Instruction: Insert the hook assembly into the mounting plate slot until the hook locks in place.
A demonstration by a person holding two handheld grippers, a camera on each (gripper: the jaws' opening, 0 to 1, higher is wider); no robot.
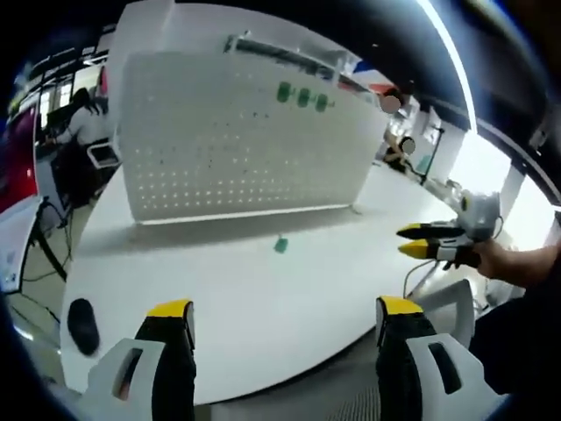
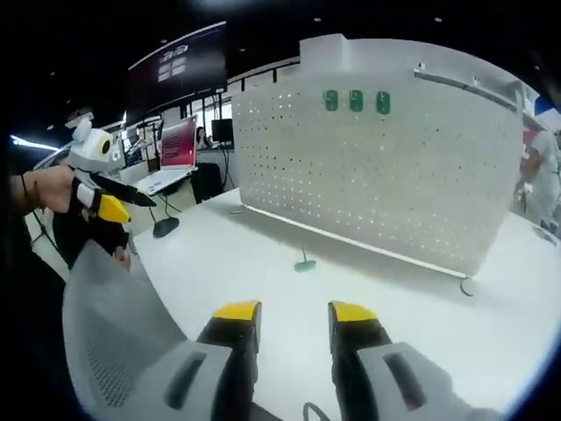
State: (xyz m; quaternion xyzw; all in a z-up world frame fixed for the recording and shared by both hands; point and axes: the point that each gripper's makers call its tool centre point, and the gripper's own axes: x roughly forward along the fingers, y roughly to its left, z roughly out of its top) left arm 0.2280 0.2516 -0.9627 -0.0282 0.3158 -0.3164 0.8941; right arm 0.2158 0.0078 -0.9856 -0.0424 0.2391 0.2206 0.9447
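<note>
A: What carries everything?

B: A smooth white tabletop (image 1: 263,298) with a rounded edge. Standing upright on it is a white perforated mounting plate (image 1: 245,140), a flat pegboard with regular rows of small round holes. A thin strip runs along its base.

A: And the hook assembly?

B: A small green plastic hook assembly (image 1: 280,246) lies on the tabletop just in front of the board's lower edge, apart from both tools. In the right gripper view the same green piece (image 2: 304,263) shows a thin stem rising from a flat foot. Three more green, rounded pieces (image 1: 302,96) sit in a row high on the board, near its top edge.

A: The left tool?

B: The left tool (image 1: 285,311) hangs over the near edge of the tabletop. Its black jaws with yellow tips stand wide apart, nothing between them. In the right gripper view it comes in from the left (image 2: 123,203), held in a person's hand (image 2: 48,189).

A: The right tool?

B: The right tool (image 2: 294,311) also hovers at the near edge, its yellow-tipped jaws parted by a narrower gap and empty. In the left gripper view it shows (image 1: 425,241) beyond the tabletop's right edge.

A: Anything else?

B: A dark rounded object (image 1: 83,324) lies near the tabletop's left edge, and a grey mesh chair back (image 2: 114,342) is beside the near edge.
</note>
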